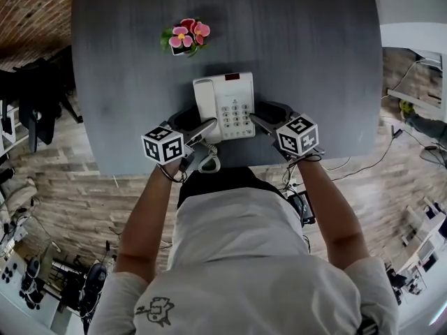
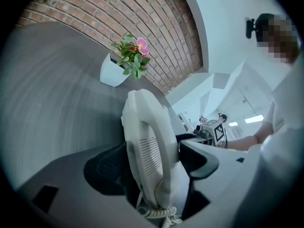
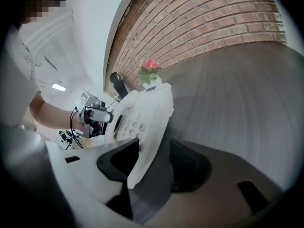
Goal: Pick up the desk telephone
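A white desk telephone (image 1: 227, 107) with keypad and handset lies near the front edge of the dark grey table (image 1: 314, 61). My left gripper (image 1: 198, 123) holds its left side: in the left gripper view the jaws close round the handset (image 2: 147, 146), with the gripper (image 2: 154, 167) shut on it. The coiled cord (image 1: 208, 160) hangs over the table edge below. My right gripper (image 1: 269, 117) grips the phone's right edge; in the right gripper view the keypad side (image 3: 145, 122) sits between the jaws of the gripper (image 3: 154, 163). Whether the phone is off the table I cannot tell.
A small white pot with pink flowers (image 1: 185, 37) stands behind the phone, toward the table's back; it also shows in the gripper views (image 2: 126, 61) (image 3: 149, 72). A brick wall lies beyond. Wooden floor, chairs and cables surround the table.
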Demonstrator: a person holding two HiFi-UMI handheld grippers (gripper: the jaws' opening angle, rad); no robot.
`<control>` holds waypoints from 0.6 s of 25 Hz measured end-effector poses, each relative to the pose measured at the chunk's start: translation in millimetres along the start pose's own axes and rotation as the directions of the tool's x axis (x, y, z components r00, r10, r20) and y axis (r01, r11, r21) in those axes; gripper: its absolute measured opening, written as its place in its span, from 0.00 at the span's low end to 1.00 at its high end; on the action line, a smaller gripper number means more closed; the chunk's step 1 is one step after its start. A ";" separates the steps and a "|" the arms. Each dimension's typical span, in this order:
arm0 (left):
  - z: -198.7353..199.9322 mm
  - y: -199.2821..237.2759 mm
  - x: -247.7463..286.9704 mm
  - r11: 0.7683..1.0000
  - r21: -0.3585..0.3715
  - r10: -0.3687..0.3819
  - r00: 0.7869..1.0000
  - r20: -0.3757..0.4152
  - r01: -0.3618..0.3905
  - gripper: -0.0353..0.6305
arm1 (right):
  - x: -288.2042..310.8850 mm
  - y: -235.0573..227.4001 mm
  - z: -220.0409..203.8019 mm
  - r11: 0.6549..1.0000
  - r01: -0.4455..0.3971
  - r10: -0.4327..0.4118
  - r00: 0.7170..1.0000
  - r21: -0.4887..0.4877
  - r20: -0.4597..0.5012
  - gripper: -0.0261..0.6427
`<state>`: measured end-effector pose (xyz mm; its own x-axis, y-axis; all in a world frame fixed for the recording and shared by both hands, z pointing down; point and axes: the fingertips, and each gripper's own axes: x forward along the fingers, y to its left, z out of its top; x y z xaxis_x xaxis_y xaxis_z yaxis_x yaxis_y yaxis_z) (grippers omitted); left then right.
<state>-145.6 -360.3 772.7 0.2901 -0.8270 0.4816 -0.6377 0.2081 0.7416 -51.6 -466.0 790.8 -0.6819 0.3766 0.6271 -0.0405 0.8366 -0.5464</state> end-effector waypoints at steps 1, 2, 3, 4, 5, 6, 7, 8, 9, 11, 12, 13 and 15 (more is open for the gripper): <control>-0.1 -0.5 0.7 1.000 0.000 -0.009 1.000 -0.002 0.009 0.60 | 0.7 1.1 0.2 1.000 -0.011 0.011 1.000 -0.001 -0.002 0.35; -0.1 -1.2 1.6 1.000 -0.001 -0.020 1.000 -0.005 0.020 0.60 | 1.5 2.7 0.5 1.000 -0.025 0.025 1.000 -0.005 -0.005 0.34; 0.2 -2.2 2.4 0.999 -0.003 -0.032 0.999 -0.007 0.032 0.59 | 2.0 5.0 0.9 0.999 -0.042 0.042 0.999 -0.010 -0.009 0.32; 0.6 -3.3 2.8 0.999 -0.007 -0.044 0.999 -0.008 0.044 0.59 | 2.1 7.7 1.4 0.998 -0.060 0.060 0.998 -0.014 -0.011 0.29; 1.0 -4.3 2.7 0.999 -0.011 -0.054 0.999 -0.007 0.054 0.59 | 2.1 10.2 1.9 0.997 -0.077 0.077 0.997 -0.016 -0.013 0.26; 1.3 -4.9 2.4 0.998 -0.013 -0.060 0.998 -0.006 0.060 0.59 | 2.2 12.1 2.2 0.996 -0.092 0.091 0.996 -0.016 -0.013 0.24; 1.4 -5.0 2.1 0.998 -0.014 -0.064 0.998 -0.006 0.064 0.59 | 2.4 13.2 2.3 0.994 -0.105 0.104 0.994 -0.012 -0.013 0.23; 1.5 -4.8 2.0 0.998 -0.015 -0.066 0.998 -0.007 0.066 0.59 | 2.8 13.6 2.2 0.993 -0.117 0.117 0.993 -0.004 -0.012 0.23; 1.6 -4.7 2.1 0.998 -0.016 -0.068 0.998 -0.008 0.068 0.59 | 3.2 13.6 2.2 0.992 -0.129 0.129 0.992 0.007 -0.012 0.22; 1.2 -4.9 2.8 0.997 -0.021 -0.072 0.997 -0.007 0.071 0.59 | 3.6 13.1 1.8 0.988 -0.154 0.154 0.988 0.032 -0.011 0.22; 0.9 -4.8 3.0 0.997 -0.025 -0.073 0.997 -0.006 0.073 0.59 | 4.1 13.0 1.5 0.984 -0.169 0.170 0.985 0.048 -0.011 0.22; 0.7 -4.5 3.1 0.997 -0.029 -0.075 0.997 -0.004 0.075 0.59 | 4.9 13.0 1.2 0.980 -0.187 0.188 0.982 0.067 -0.011 0.22; 0.4 -3.1 3.4 0.996 -0.034 -0.080 0.997 0.000 0.080 0.59 | 7.1 13.0 0.7 0.969 -0.222 0.225 0.974 0.111 -0.013 0.21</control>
<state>-143.0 -364.0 771.8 0.3401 -0.8411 0.4206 -0.5879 0.1589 0.7932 -57.5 -452.8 787.8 -0.6639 0.5603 0.4953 0.0315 0.6827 -0.7301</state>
